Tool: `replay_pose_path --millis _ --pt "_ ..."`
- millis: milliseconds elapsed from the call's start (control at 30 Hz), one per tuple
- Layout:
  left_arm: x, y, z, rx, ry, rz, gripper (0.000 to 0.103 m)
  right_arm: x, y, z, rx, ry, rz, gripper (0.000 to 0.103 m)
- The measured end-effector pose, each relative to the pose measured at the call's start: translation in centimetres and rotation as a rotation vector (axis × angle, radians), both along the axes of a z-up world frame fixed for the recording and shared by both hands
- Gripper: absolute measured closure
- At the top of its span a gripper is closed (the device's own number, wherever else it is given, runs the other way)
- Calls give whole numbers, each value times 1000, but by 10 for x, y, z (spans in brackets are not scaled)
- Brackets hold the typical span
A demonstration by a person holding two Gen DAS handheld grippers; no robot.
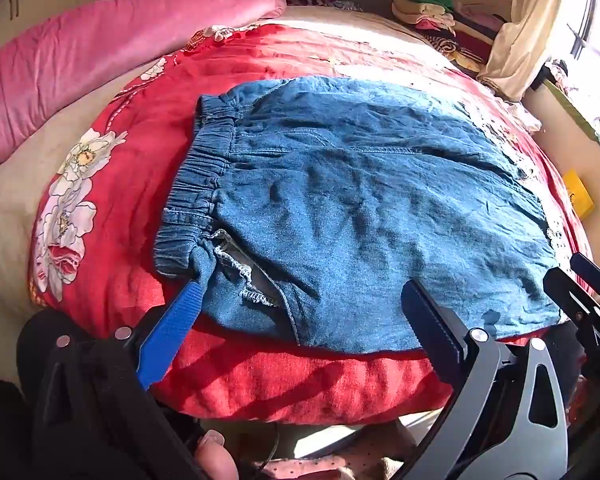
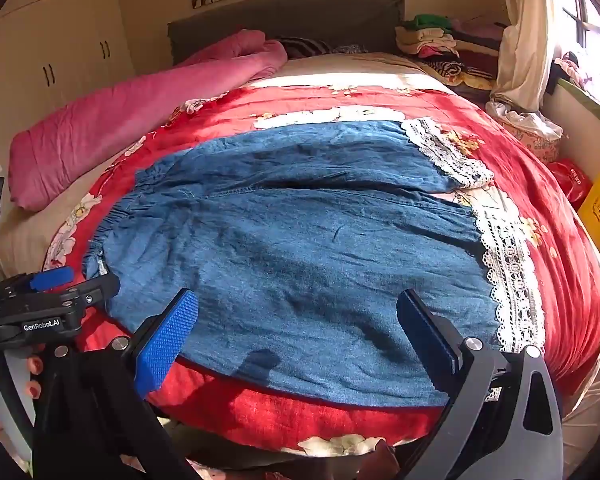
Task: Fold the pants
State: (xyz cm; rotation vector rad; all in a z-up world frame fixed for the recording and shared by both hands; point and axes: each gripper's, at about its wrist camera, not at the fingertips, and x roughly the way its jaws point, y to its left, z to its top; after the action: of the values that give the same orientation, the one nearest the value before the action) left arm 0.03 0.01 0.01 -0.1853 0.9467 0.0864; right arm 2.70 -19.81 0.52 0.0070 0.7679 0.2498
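Sunlit bedroom, bed [image 2: 572, 264] under a red floral quilt [image 1: 260, 376]. Left tool [image 1: 300, 300] is hanging released, fingers spread wide, one blue pad [image 1: 172, 332] right by the waistband corner, not pinching anything. Right tool [image 2: 298, 312] is also released, hovering over the near edge of the pants [image 2: 300, 248]. Those are lying flat across the quilt, elastic waist to the left, lace hems [image 2: 512, 272] to the right. Pink duvet [image 2: 132, 116] is sitting behind, well apart.
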Motion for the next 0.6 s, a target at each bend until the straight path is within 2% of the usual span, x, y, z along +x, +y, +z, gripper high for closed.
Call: replay_pose_path --millis 600 --pt "-1 1 8 26 -25 2 9 -1 0 6 -12 -13 11 4"
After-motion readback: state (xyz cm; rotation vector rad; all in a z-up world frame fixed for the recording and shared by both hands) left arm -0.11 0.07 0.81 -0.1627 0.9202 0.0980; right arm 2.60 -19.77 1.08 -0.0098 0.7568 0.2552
